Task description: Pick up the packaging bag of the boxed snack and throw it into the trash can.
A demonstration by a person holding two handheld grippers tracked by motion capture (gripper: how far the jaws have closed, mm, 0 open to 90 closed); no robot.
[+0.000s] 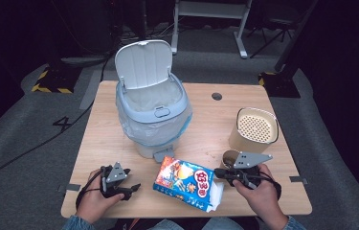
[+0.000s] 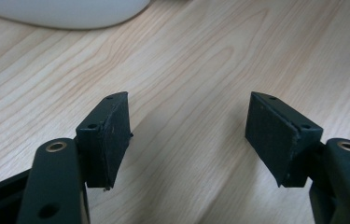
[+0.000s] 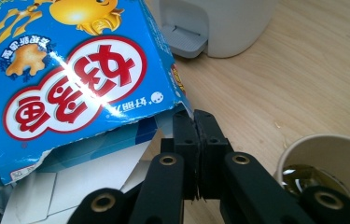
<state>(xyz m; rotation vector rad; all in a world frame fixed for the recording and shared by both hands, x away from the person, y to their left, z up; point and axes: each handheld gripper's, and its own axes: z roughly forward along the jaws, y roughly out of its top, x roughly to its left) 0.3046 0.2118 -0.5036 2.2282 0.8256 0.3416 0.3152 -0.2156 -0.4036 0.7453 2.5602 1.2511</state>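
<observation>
We see our right hand-held gripper (image 3: 196, 122) clenched tight on the torn corner flap of the blue glossy cardboard snack box (image 1: 185, 182), which lies at the near middle of the pale wood-grain bench (image 1: 206, 129), its open end towards the right. Our left hand-held gripper (image 2: 189, 135) is released, its ribbed black pads wide apart over bare wood at the near left. Just right of the box stands a round paper cup (image 3: 324, 163) holding dark liquid.

snack box (image 1: 186, 184) lies before bin (image 1: 152, 115), left of cup (image 1: 228, 159).
</observation>
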